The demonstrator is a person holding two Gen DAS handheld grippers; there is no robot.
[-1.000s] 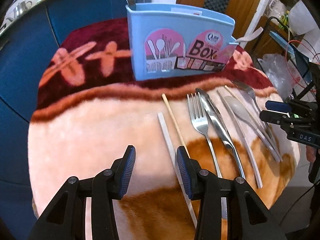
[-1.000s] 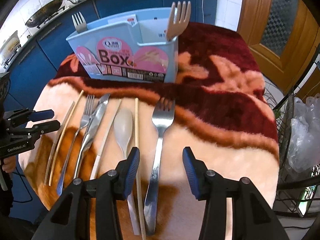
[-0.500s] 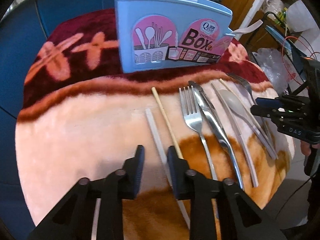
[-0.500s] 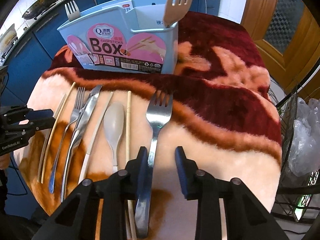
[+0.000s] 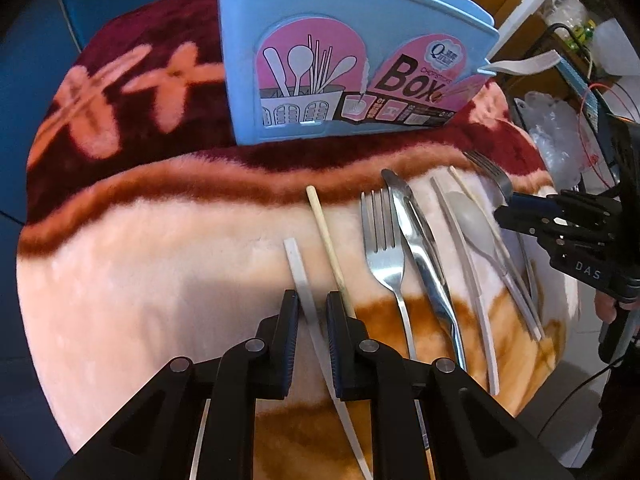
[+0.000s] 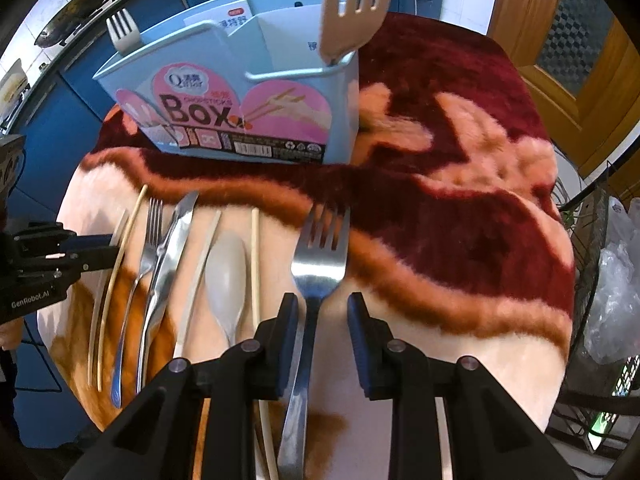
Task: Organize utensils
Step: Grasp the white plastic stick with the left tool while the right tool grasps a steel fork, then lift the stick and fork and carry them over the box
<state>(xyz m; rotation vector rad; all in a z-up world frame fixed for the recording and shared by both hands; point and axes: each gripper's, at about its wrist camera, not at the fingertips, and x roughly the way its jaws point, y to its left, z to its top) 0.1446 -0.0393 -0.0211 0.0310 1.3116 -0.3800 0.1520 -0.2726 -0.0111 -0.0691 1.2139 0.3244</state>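
Both hands are at the pick-up step of sorting the loose cutlery into the holder. The left claw (image 5: 312, 316) points steeply down at the plush pink, cream and maroon blanket (image 5: 140, 280) covering the table; its jaws have just been closing and now stand narrow around the flat white plastic chopstick (image 5: 298, 276), which runs between the blue pads, though I cannot tell whether the pads press on it yet. Just right of that claw lies the thin pale wooden chopstick (image 5: 326, 236), then a small steel fork (image 5: 384, 256), a steel table knife (image 5: 418, 248), a second white stick (image 5: 460, 248) and a grey plastic spoon (image 5: 472, 224). The right claw (image 6: 322, 316) has also been closing its jaws and straddles the neck of the large steel fork (image 6: 320, 256); the left pad looks close to the handle while the right pad shows a clear gap, so this fork seems not yet gripped. Next, I judge, each claw needs to finish pinching, lift its piece clear of the pile without dragging neighbours, and carry it ahead to the light blue plastic utensil box with the pink label (image 6: 256, 120), which stands upright beyond both claws. In the box, a small white fork (image 6: 122, 32) stands at the left end and a beige plastic fork (image 6: 352, 4) in the right compartment; the rest of its inside is hidden.
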